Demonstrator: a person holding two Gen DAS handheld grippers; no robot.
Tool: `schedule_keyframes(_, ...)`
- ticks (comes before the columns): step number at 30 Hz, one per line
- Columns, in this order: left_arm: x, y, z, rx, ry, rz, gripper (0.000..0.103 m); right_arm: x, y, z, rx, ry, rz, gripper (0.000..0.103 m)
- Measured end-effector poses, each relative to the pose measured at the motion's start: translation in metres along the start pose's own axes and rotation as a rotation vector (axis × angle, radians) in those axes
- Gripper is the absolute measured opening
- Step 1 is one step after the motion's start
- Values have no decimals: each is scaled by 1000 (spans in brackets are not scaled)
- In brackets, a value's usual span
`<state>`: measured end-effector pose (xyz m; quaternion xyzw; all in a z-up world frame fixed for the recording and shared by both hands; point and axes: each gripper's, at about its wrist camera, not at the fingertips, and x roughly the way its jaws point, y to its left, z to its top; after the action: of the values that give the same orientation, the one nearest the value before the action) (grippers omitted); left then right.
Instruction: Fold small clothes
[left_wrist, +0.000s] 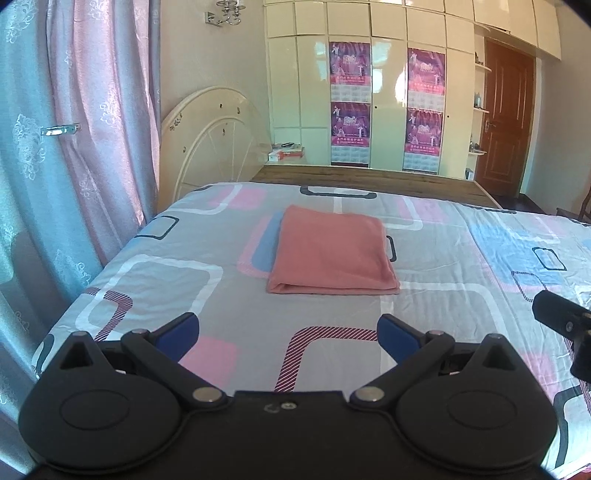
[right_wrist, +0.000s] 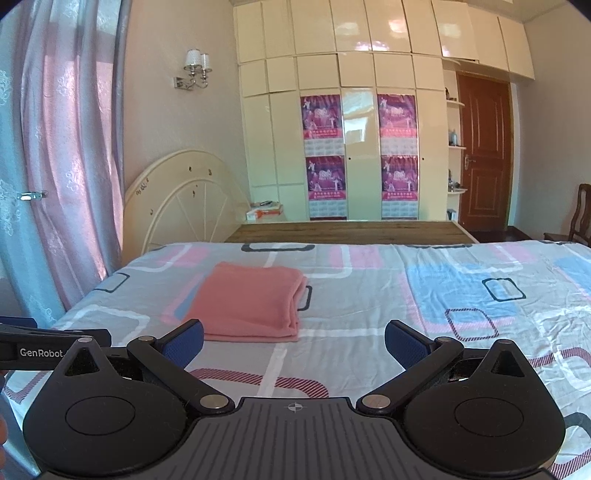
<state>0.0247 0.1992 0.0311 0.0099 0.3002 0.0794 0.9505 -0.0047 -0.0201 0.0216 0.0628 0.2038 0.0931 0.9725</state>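
Observation:
A salmon-pink cloth (left_wrist: 332, 254) lies folded into a neat rectangle on the bed, flat on the patterned sheet (left_wrist: 229, 302). In the right wrist view the cloth (right_wrist: 251, 299) sits ahead and to the left. My left gripper (left_wrist: 288, 332) is open and empty, held back from the cloth's near edge above the sheet. My right gripper (right_wrist: 293, 341) is open and empty, to the right of the cloth's near corner. The right gripper's body shows at the right edge of the left wrist view (left_wrist: 565, 321). The left gripper's body shows at the left edge of the right wrist view (right_wrist: 44, 350).
The bed's left edge runs beside pink and blue curtains (left_wrist: 74, 147). A cream headboard (left_wrist: 210, 136) leans against the wall. A wooden bed end (left_wrist: 362, 177) and cream wardrobe (left_wrist: 388, 110) stand beyond. A brown door (right_wrist: 484, 155) and a chair (right_wrist: 576, 218) are at the far right.

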Motion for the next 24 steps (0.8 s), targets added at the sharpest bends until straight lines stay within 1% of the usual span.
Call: schedule_keyframes(24,5,-5,0,18,4,-6,102,7,-3,-1,20,9,-6,103)
